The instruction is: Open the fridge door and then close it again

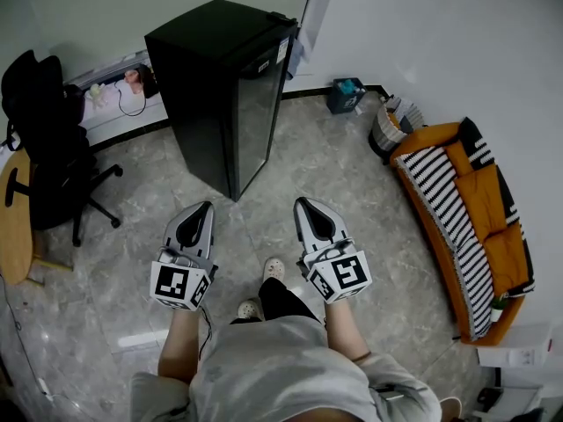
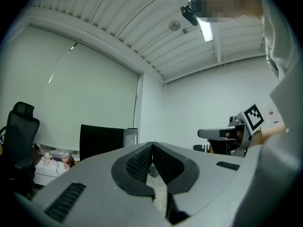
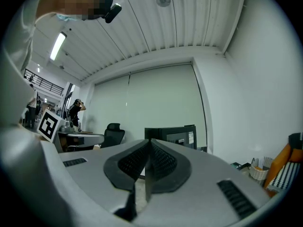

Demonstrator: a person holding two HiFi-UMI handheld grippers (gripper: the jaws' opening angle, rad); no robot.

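Round wooden table [image 1: 12,227] cut off at the left edge (fridge [image 1: 211,86] label [image 1: 282,52] print too small)

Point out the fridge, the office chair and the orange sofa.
fridge [image 1: 198,117]: head view, on its dark side panel.
office chair [image 1: 40,104]: head view, on its black backrest.
orange sofa [image 1: 482,196]: head view, on an orange seat cushion.
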